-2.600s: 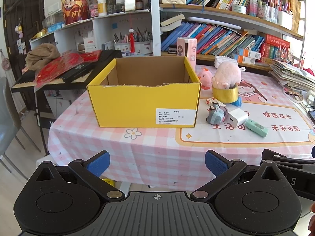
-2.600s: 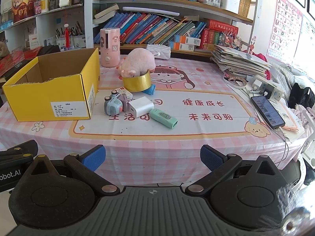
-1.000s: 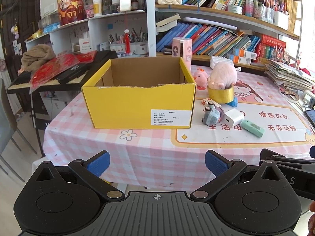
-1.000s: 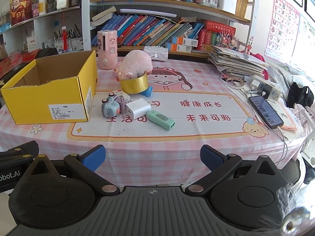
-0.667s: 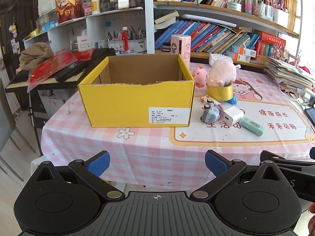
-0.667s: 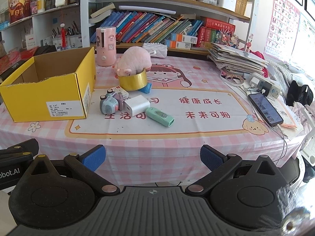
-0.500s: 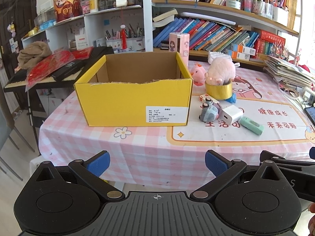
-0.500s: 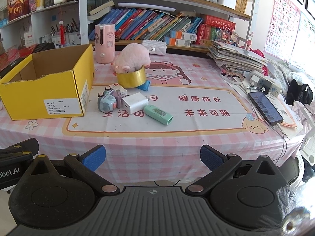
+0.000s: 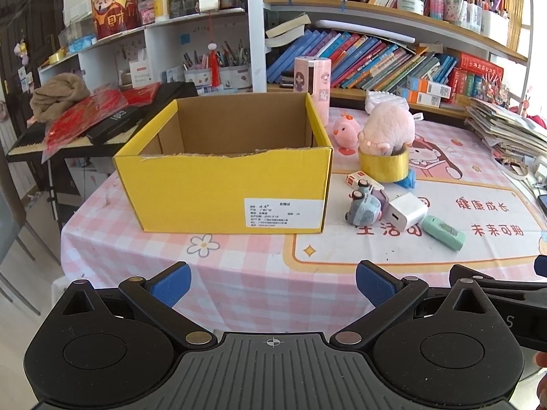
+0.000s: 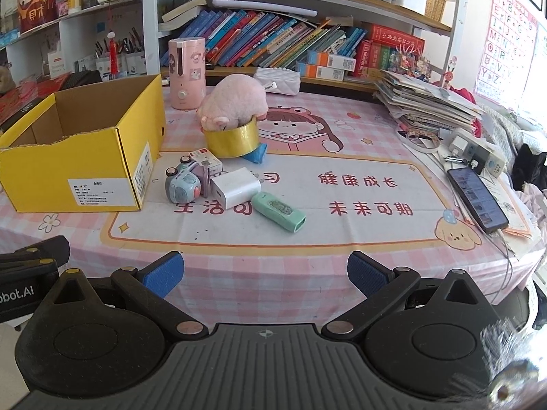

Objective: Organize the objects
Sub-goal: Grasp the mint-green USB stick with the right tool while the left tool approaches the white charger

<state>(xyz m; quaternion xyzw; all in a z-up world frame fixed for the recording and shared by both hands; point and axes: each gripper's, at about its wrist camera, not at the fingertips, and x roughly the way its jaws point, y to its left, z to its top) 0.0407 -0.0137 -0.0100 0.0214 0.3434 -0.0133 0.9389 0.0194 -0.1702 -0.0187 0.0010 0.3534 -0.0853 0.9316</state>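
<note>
Two pairs of tongs are held side by side at the near edge of a surface covered in pink checked cloth, both spread wide and gripping nothing. The left tongs are aimed at a yellow cardboard box, the right tongs at a cluster of small items just to the box's right.

Nearest in that cluster, a mint-green oblong gadget (its exact kind cannot be told) is seen lying flat on the printed mat. Just behind it a white charger plug is touching a blue-grey toy camera, with a small white carton behind the toy. Further back, a pink plush pig is perched in the hole of a gold tape roll, a blue scrap poking out beside the roll. A small pink chick toy is visible beyond, in the left view.

The box stands open-topped on the cloth; what can be seen of its inside is bare cardboard. A pink cylindrical appliance stands upright past its far right corner. A smartphone lies at the right edge, near a pile of papers. Crowded bookshelves fill the background.
</note>
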